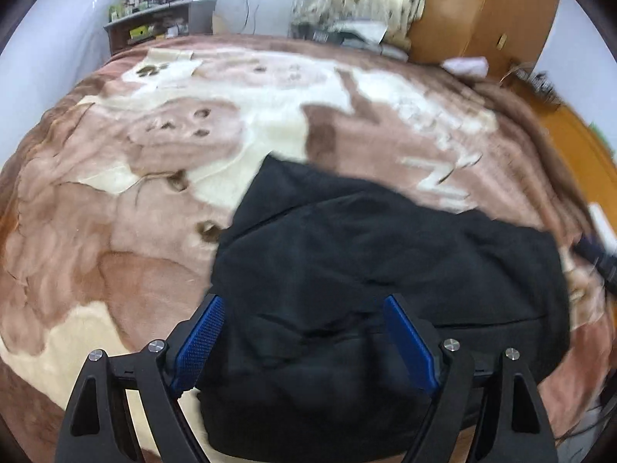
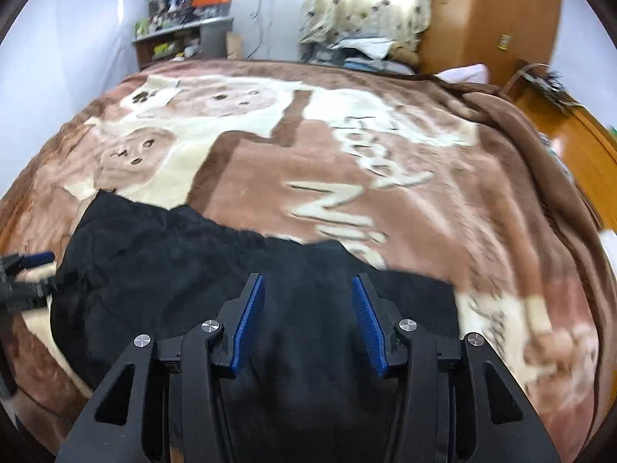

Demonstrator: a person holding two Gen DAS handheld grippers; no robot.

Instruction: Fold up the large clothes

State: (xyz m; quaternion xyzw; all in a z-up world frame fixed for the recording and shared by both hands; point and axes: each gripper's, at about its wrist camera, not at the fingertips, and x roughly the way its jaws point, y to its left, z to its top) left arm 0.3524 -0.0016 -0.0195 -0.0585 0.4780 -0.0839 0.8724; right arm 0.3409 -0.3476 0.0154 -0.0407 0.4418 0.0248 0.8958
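1. Fingers of the left gripper (image 1: 304,339) stand wide apart, their ribbed blue pads (image 1: 200,341) on black, angular arms with round metal pins; nothing is pinched, though black cloth bulges up between them.
2. Fingers of the right gripper (image 2: 308,320) stand parted too, less widely, with blue pads (image 2: 248,322) clear of the cloth below; they grip nothing.
3. Under both grippers lies the garment (image 1: 385,254), a black, matte, soft fabric, bunched into a thick, roughly rectangular heap with rumpled folds and a wavy far edge.
4. In the right wrist view, the left gripper's blue tip shows at the frame's left edge, just beside the garment's left side; whether it touches is unclear.
5. Garment rests on the near part of the bed, on a plush blanket (image 1: 115,231), fleecy, brown and cream, patterned with rounded bear-like faces and pale lettering.
6. Beyond the bed stand a cluttered shelf (image 2: 181,38), a spotted curtain (image 2: 366,4) and a smooth orange-brown wooden wardrobe (image 2: 489,11).
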